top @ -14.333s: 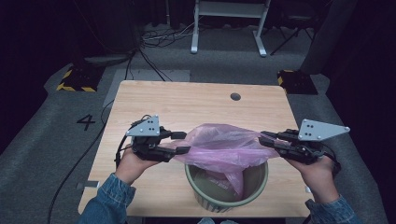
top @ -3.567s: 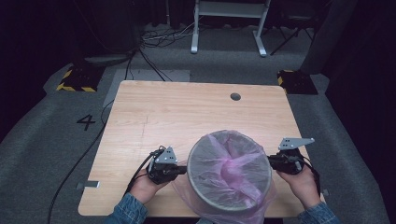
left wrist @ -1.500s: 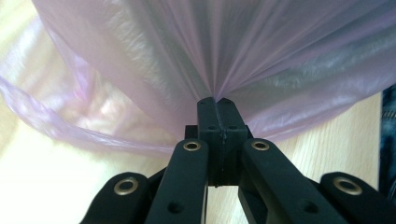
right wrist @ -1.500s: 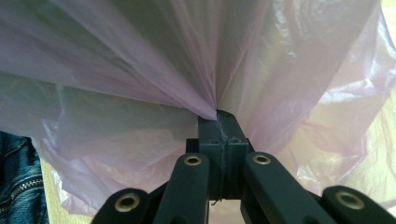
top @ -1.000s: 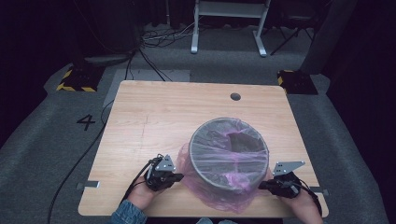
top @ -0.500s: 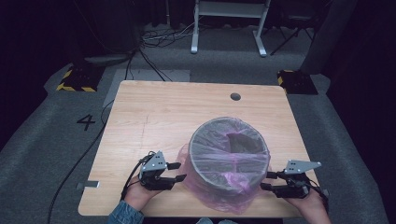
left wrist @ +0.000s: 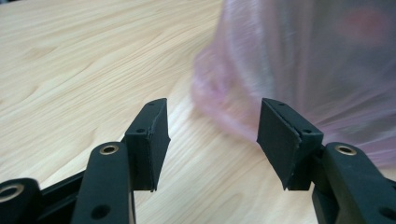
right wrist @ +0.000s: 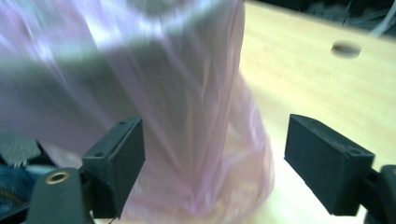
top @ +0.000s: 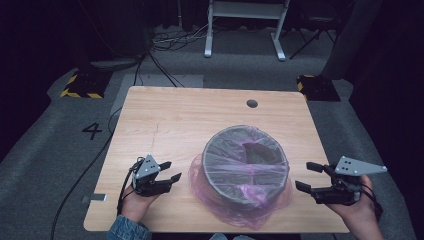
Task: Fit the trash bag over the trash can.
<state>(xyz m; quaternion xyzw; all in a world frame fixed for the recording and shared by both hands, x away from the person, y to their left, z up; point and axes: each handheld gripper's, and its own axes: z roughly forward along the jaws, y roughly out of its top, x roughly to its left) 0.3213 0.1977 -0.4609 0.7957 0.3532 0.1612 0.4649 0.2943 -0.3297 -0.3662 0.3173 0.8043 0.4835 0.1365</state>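
A round grey bin (top: pixel 245 150) stands on the wooden table (top: pixel 165 120), right of centre near the front. A thin pink plastic bag (top: pixel 235 212) lines it and hangs down over its outside, spreading on the tabletop. My left gripper (top: pixel 171 170) rests open to the left of the bin, a short gap from the bag. In the left gripper view the gripper (left wrist: pixel 212 140) holds nothing, with the bag (left wrist: pixel 303 70) just ahead to the right. My right gripper (top: pixel 305 176) is open at the bin's right side; in the right gripper view, the gripper (right wrist: pixel 212 158) faces the draped bag (right wrist: pixel 163 93).
A round cable hole (top: pixel 252 103) sits in the table's far right part. The table's front edge (top: pixel 215 231) lies just below the bag's skirt. Cables (top: pixel 80 180) trail off the left side onto the grey floor. A white frame (top: pixel 245 25) stands beyond the table.
The bag was stretched over the bin and pulled down its sides. Over the last second both grippers let go of the bag and drew outward, away from the bin.
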